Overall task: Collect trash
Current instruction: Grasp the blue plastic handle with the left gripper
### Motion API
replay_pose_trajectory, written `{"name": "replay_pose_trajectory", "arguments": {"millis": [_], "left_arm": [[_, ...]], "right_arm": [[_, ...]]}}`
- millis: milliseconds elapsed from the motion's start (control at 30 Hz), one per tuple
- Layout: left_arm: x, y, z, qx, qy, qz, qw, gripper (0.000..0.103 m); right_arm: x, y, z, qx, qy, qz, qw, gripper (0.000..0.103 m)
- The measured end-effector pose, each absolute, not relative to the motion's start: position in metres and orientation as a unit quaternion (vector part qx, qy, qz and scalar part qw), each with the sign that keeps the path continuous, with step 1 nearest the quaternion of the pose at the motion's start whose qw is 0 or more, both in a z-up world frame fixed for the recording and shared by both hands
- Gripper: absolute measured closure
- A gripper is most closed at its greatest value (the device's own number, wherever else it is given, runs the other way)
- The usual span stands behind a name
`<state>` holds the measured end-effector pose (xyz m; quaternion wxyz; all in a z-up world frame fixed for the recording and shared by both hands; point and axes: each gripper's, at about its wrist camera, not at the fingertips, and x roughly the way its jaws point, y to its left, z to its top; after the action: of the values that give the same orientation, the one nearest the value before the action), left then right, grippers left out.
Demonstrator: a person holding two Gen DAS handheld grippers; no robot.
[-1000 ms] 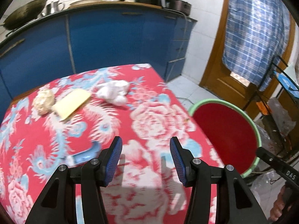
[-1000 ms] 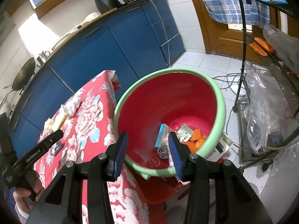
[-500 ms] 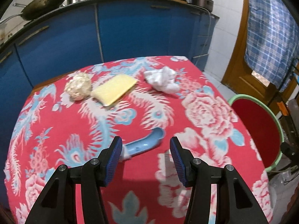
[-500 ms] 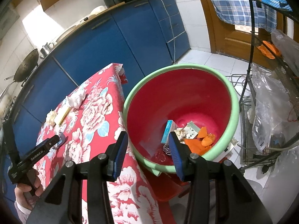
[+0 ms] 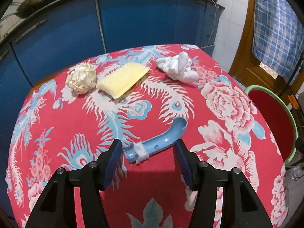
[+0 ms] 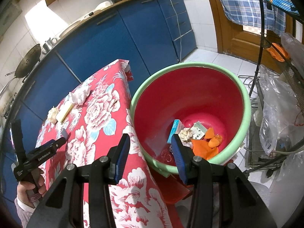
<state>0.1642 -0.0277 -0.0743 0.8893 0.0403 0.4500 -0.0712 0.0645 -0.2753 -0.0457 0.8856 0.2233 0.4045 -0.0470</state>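
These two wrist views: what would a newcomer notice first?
The red flowered cloth fills the left view, with a blue pipe piece lying just ahead of the opening left tongs. In the right view, a red bin beside the table holds orange scraps.

We saw both views evenly lit and fairly bright, colours saturated. In the right wrist view, glare washed out the tiled wall (image 6: 40, 21) at ten o'clock. A soft shadow lay on the tablecloth (image 5: 155, 168) at six o'clock in the left wrist view. Fisheye bending curved the cabinets (image 5: 62, 32), and black vignette filled every corner. Focus stayed sharp throughout.
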Motion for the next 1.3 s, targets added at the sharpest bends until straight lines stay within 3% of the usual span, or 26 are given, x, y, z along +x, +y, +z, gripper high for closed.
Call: {"name": "replay_pose_trajectory", "arguments": {"millis": [300, 467, 567, 1300], "left_arm": [[0.166, -0.027, -0.079, 0.032, 0.45, -0.086, 0.888, 0.044], [0.164, -0.032, -0.078, 0.033, 0.445, -0.105, 0.889, 0.07], [0.162, -0.034, -0.078, 0.033, 0.443, -0.113, 0.889, 0.076], [0.149, -0.003, -0.034, -0.04, 0.386, -0.102, 0.916, 0.078]], "right_arm": [[0.067, -0.273, -0.049, 0.224, 0.409, -0.045, 0.883, 0.056], [0.067, -0.273, -0.05, 0.224, 0.41, -0.044, 0.883, 0.056], [0.067, -0.272, -0.051, 0.224, 0.41, -0.042, 0.883, 0.056], [0.09, -0.233, -0.022, 0.185, 0.398, -0.001, 0.899, 0.056]]}}
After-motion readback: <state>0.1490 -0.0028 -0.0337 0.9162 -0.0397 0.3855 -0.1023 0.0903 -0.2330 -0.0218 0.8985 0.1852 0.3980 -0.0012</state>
